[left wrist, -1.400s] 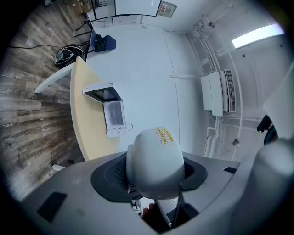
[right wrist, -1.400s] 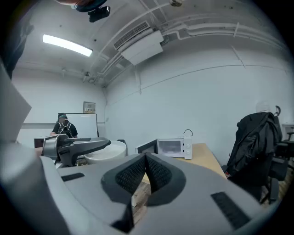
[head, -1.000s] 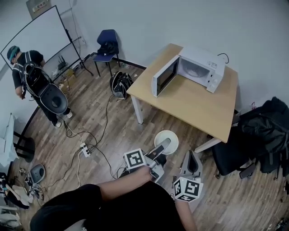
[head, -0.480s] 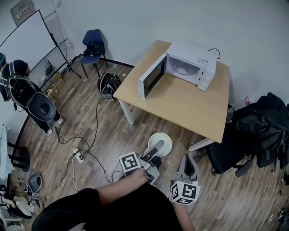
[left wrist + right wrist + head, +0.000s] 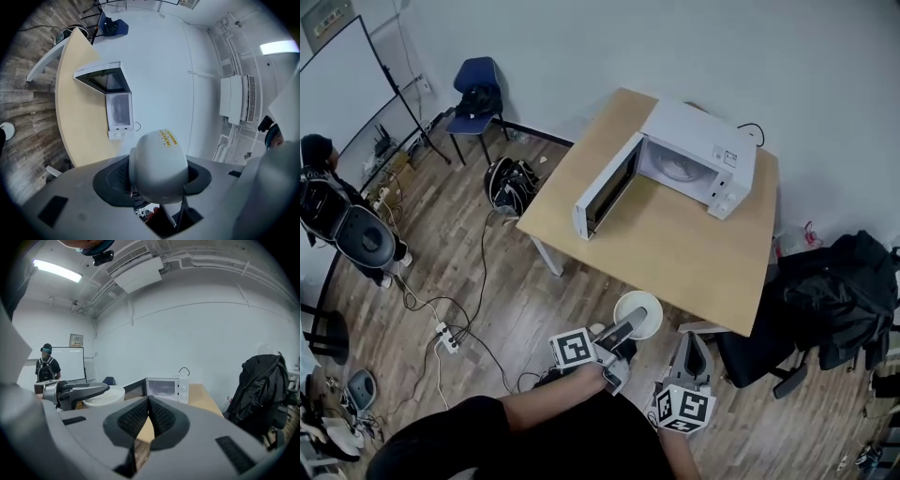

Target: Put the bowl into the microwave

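Note:
A white bowl (image 5: pixel 639 314) hangs in the air just short of the wooden table's (image 5: pixel 675 253) near edge, with my left gripper (image 5: pixel 623 333) shut on its rim. In the left gripper view the bowl (image 5: pixel 157 159) shows its underside with a sticker, and the left gripper (image 5: pixel 154 178) holds it between its pads. The white microwave (image 5: pixel 694 159) stands at the table's far side with its door (image 5: pixel 605 187) swung wide open. My right gripper (image 5: pixel 692 361) is beside the left one, shut and holding nothing. In the right gripper view its jaws (image 5: pixel 148 416) meet, with the bowl (image 5: pixel 104 395) at left and the microwave (image 5: pixel 164 389) ahead.
A black chair piled with dark bags (image 5: pixel 834 300) stands right of the table. A blue chair (image 5: pixel 478 89), a black bag (image 5: pixel 508 178) and cables with a power strip (image 5: pixel 445 336) lie on the wood floor at left. A person (image 5: pixel 337 220) stands by a whiteboard (image 5: pixel 347 75).
The table and microwave have come nearer and shifted in the head view. The bowl stays in my left gripper, now close to the table's near edge. The right gripper keeps alongside.

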